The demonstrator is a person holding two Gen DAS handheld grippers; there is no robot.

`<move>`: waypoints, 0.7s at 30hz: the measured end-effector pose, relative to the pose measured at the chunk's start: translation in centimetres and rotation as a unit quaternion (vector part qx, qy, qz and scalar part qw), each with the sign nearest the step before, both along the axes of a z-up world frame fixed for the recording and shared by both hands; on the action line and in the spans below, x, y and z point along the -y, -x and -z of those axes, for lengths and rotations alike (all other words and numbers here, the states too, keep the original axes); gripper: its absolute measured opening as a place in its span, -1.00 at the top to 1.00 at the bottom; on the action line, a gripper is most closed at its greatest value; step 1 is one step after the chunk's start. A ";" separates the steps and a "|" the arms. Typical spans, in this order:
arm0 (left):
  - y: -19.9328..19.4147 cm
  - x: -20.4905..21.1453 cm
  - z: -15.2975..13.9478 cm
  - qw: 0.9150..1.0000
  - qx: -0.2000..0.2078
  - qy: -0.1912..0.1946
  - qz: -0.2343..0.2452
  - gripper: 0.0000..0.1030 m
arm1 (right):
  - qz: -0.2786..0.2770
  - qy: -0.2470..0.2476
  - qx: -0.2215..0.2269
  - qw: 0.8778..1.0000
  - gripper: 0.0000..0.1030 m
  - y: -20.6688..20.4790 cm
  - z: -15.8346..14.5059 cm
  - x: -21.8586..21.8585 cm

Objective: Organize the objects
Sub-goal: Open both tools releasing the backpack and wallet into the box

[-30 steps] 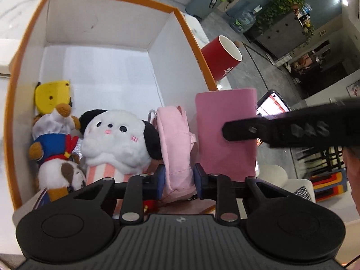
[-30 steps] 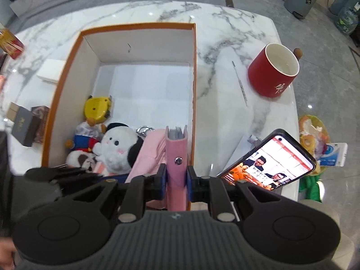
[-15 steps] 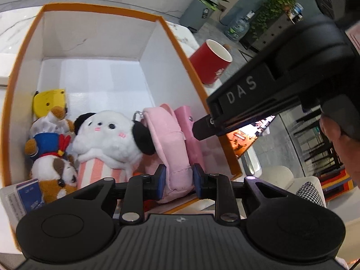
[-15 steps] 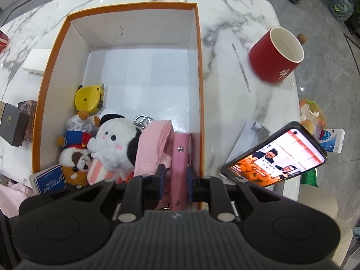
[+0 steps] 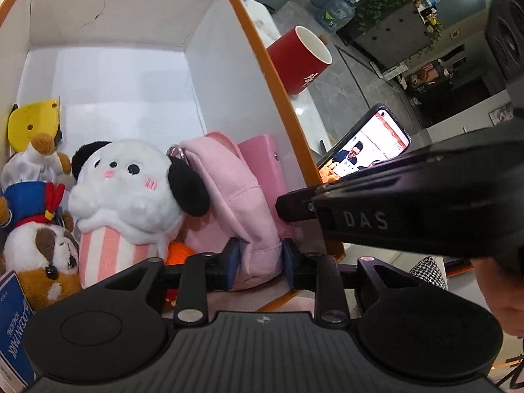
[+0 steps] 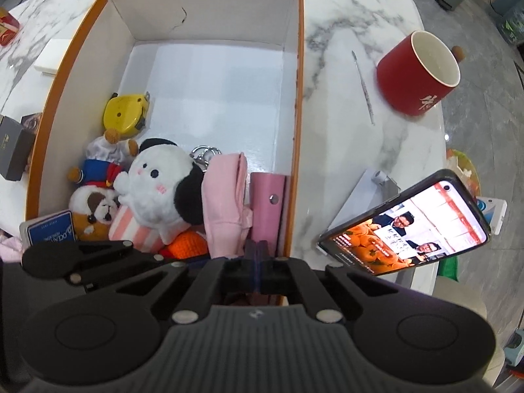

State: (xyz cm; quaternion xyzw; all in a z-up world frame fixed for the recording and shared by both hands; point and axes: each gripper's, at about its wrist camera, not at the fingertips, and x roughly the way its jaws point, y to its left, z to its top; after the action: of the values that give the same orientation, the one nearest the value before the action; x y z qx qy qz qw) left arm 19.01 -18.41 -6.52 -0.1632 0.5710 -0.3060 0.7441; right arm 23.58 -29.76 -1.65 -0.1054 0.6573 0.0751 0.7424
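right claw [image 6: 258, 252] closed, empty, above pink wallet [image 6: 267, 206] in box [image 6: 296, 104].

Left claw [image 5: 257, 257]: matte black housing, ribbed grey-black deck bearing a small cross-shaped logo, two round recessed discs either side. Black linkage arms pinned with silver screw heads; blue pads on the fingers [image 5: 232, 258].

Right claw [image 6: 258, 255]: same build (ribbed deck, twin discs, silver screws at the pivots), dark blue pads. Seen from the left camera, its black side plate carries pale "DAS" lettering.

Bare fingertips of a hand [image 5: 501, 298] show beside it; no sleeve visible.
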 end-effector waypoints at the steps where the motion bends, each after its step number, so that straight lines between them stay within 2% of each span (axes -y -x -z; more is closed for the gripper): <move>1: 0.0 -0.1 0.0 1.000 0.006 -0.004 0.002 0.29 | -0.001 -0.001 0.001 1.000 1.00 0.1 0.0 0.0; 5: 1.4 -0.8 -1.0 0.999 0.034 -0.009 0.000 -0.12 | -0.002 -0.008 0.003 1.000 1.00 0.5 -0.3 0.3; 8: 2.0 -1.6 -2.7 0.998 0.063 -0.010 0.002 -0.13 | -0.013 -0.012 0.033 0.999 0.87 1.3 -1.7 0.4; 9: 2.5 -2.3 -3.5 0.997 0.075 -0.009 -0.001 -0.13 | -0.019 -0.018 0.048 0.998 0.80 1.7 -2.4 0.5; 10: 2.7 -2.6 -4.1 0.996 0.086 -0.008 -0.008 -0.13 | -0.024 -0.023 0.061 0.998 0.62 2.0 -3.0 0.5; 12: 3.8 -4.3 -5.5 0.994 0.109 -0.005 -0.025 -0.13 | -0.023 -0.028 0.085 0.996 0.54 2.6 -4.0 0.8; 15: 4.6 -6.2 -6.7 0.991 0.122 -0.011 -0.047 -0.13 | -0.028 -0.016 0.112 0.993 0.53 3.1 -4.3 1.1; 17: 5.2 -7.8 -7.2 0.989 0.130 -0.024 -0.059 -0.13 | -0.015 -0.012 0.105 0.994 0.53 3.0 -3.5 1.5; 21: 6.4 -10.9 -8.0 0.985 0.136 -0.055 -0.086 -0.12 | 0.011 -0.030 0.094 0.995 0.82 3.0 -1.9 2.4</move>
State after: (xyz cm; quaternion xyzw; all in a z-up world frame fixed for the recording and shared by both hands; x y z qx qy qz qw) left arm 12.57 -7.46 1.50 -0.1273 0.4642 -0.2285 0.8463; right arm 20.62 -32.20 0.22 -0.0828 0.5834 0.0764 0.8043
